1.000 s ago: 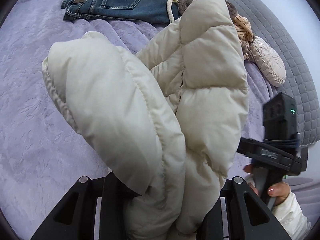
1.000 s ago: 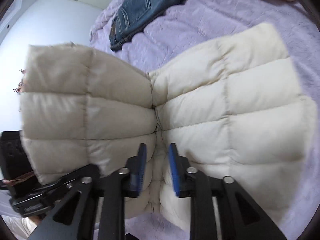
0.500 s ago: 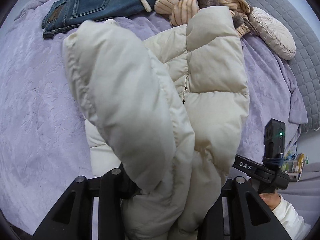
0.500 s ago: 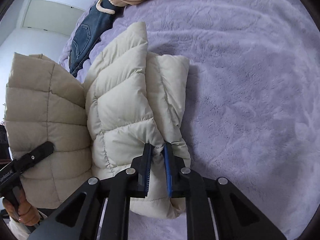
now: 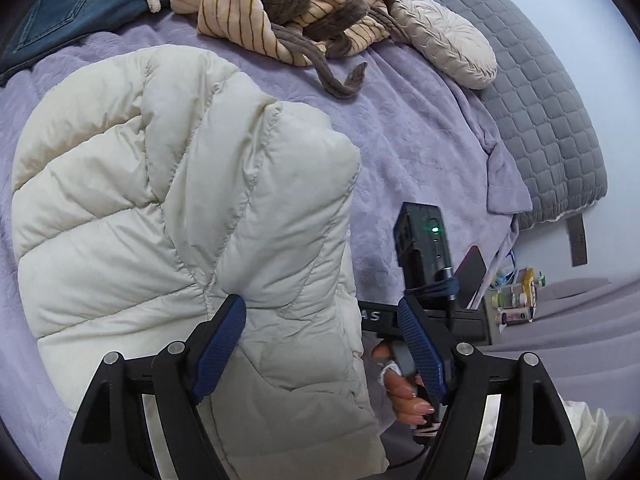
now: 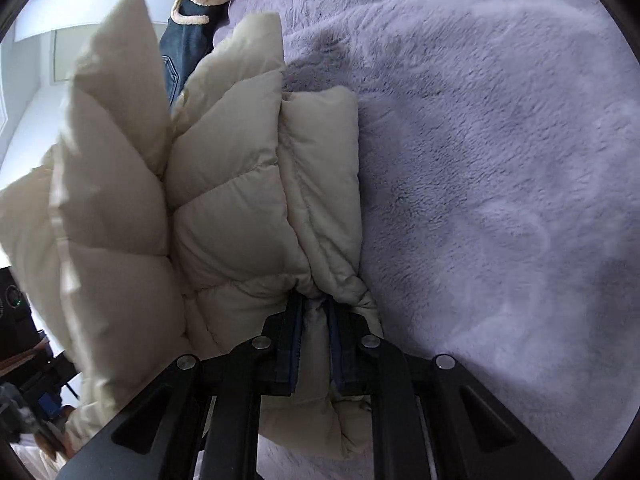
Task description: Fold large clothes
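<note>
Below, 2 wrist views of a cream quilted down jacket (image 5: 168, 216) lying bunched on a lilac plush bedspread (image 5: 420, 140).

Left wrist view: the left gripper (image 5: 322, 344) stands with its jaws spread wide, having just been opening. A puffy fold of the jacket lies between the 2 blue pads (image 5: 222, 344); the left-hand pad is just against the fabric, while the right-hand pad stands clear of it, so nothing is clamped. Beyond that pad, the person's right hand (image 5: 404, 392) grips the handle of the other tool, whose black camera block (image 5: 424, 248) shows a green light. At the far edge of the bed lie blue jeans (image 5: 80, 12), a striped beige garment tangled with a brown one (image 5: 288, 4), and a pale quilted pillow (image 5: 444, 44). A grey quilted cover (image 5: 552, 108) borders the bedspread on the right.

Right wrist view: the right gripper (image 6: 314, 344) is clenched on a pinched edge of the jacket (image 6: 248, 184), its jaws nearly together with fabric squeezed between them. From the pinch, the jacket rises in thick stacked folds toward the upper left, and the bedspread (image 6: 500, 160) fills the right side. Jeans (image 6: 180, 48) show behind the folds.
</note>
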`<state>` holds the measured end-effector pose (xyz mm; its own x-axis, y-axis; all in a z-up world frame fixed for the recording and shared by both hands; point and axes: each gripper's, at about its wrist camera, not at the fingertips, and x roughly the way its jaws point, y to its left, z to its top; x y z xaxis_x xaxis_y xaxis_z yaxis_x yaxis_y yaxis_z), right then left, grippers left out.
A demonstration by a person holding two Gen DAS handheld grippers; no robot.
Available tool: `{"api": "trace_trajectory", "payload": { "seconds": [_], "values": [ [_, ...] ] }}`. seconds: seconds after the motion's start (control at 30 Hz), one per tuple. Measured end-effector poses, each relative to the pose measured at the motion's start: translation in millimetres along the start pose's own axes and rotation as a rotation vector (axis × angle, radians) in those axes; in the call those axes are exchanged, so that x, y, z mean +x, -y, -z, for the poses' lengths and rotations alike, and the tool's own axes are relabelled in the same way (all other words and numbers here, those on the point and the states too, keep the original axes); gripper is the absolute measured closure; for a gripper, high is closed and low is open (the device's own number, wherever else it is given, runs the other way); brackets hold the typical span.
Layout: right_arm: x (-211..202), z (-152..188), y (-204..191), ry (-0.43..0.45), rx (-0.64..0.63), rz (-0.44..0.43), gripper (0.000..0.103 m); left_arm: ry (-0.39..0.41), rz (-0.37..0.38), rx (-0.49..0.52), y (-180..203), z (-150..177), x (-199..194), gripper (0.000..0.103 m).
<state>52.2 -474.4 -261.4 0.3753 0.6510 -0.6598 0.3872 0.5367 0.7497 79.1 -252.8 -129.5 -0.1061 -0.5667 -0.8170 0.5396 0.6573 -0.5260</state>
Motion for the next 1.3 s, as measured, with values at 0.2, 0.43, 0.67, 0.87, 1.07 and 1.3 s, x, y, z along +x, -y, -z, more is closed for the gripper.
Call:
{"api": "trace_trajectory", "payload": {
  "seconds": [0.2,0.43,0.67,0.87,1.07,1.3],
  "values": [
    [-67,-2,10,0.124,0.038,-0.003,0.082,0.013,-0.124,0.126,20,7,16,0.025],
    [-129,-27,-23,0.203,-0.079,-0.138,0.055,0.019,-0.213,0.246,32,20,23,0.025],
    [-92,-51,-68,0.034,-0.186,-0.211,0.056,0.030,-0.245,0.269,35,23,24,0.025],
    [-78,-31,-50,0.017,-0.229,-0.013,0.093,0.044,-0.211,0.208,22,26,0,0.025],
    [-67,-35,7,0.027,-0.128,0.024,0.093,0.131,-0.146,-0.012,-37,21,-57,0.025],
    [-64,-35,23,0.035,-0.093,0.003,0.093,0.043,0.085,-0.398,-145,23,-43,0.025]
  ]
}}
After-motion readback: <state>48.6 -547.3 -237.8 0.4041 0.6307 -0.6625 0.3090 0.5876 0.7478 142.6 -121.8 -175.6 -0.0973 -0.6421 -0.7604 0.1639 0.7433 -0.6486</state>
